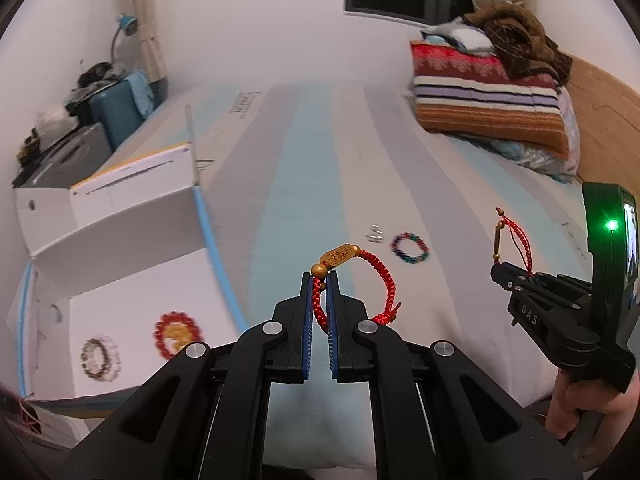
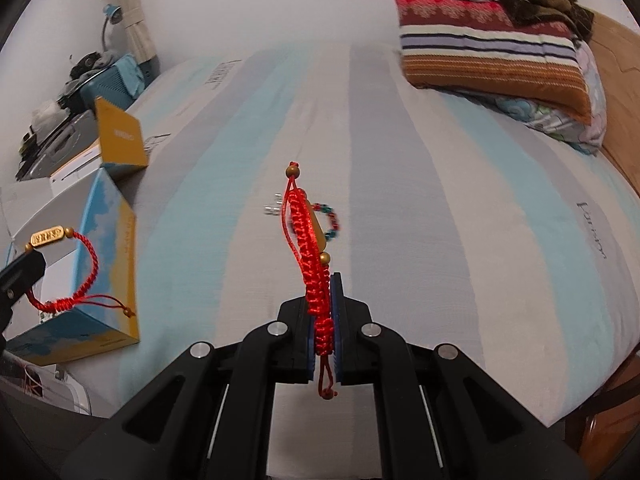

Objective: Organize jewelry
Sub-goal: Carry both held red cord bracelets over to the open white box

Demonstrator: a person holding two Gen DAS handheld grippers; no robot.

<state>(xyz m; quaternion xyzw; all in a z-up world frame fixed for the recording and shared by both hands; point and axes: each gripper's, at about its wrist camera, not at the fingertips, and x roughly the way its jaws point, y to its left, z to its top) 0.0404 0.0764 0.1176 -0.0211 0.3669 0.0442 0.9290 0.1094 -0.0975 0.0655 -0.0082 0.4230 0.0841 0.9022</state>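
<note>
Both tools are clamped on jewellery. Left gripper [image 1: 320,280] pinches the braided cord of a red woven bracelet with a gold oblong charm [image 1: 340,258] between its blue pads, the loop hanging free above the striped blue, grey and white bedsheet [image 1: 304,160]. Right gripper [image 2: 325,280] squeezes a second red braided bracelet with gold beads [image 2: 308,232], which stands up edge-on from the closed jaws, a knotted tail dangling behind them.

Only the left wrist view shows the inside of the open white cardboard box [image 1: 132,280] at the bed's left edge, where a red and gold bead bracelet [image 1: 178,334] and a pale pink and brown bead bracelet [image 1: 101,358] lie side by side. It also shows the person's hand [image 1: 580,404] gripping the right tool's handle.

From the right wrist view the box shows only its blue and yellow outer wall. Both views catch a multicoloured bead bracelet [image 1: 410,246] and small silver pieces [image 1: 374,236] lying on the sheet, and folded striped blankets [image 1: 488,96] far back.
</note>
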